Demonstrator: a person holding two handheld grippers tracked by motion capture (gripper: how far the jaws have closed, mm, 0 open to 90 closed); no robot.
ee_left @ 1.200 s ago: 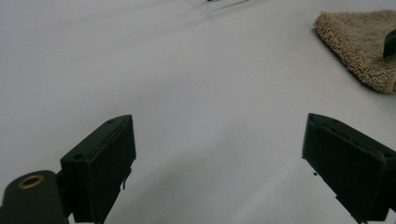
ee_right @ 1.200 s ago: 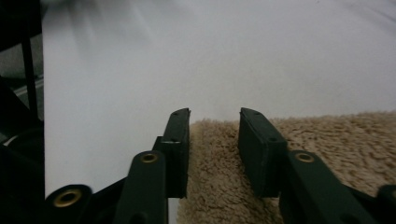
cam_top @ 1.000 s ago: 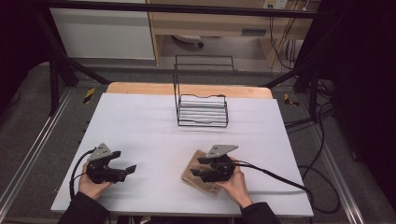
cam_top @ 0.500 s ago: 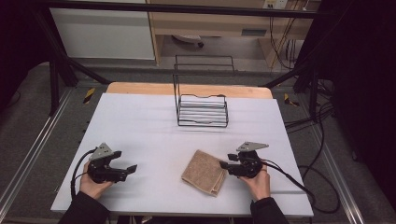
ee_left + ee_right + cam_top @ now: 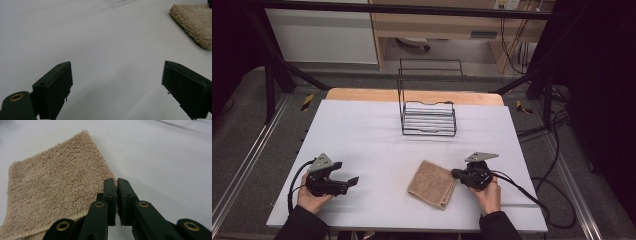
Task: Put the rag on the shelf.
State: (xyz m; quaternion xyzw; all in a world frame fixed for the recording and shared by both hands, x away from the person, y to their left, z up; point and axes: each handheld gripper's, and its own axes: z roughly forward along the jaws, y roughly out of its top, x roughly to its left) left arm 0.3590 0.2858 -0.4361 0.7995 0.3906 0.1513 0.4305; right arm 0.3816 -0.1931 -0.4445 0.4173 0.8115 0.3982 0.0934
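Moved rightward since a second ago, the right hand has slid off the towel (image 5: 432, 184), which now lies bare and folded on the white table (image 5: 372, 135), near its front edge. Far back stands a wire rack (image 5: 429, 118). Right tongs (image 5: 458, 174) sit just beside the towel's right edge, jaws having just closed to shut; they seem to pinch nothing, though the tips may brush the fringe. Left tongs (image 5: 353, 180) rest well apart to the left, jaws wide open and empty. So the towel lies directly left of the right tongs, the nearer pair.
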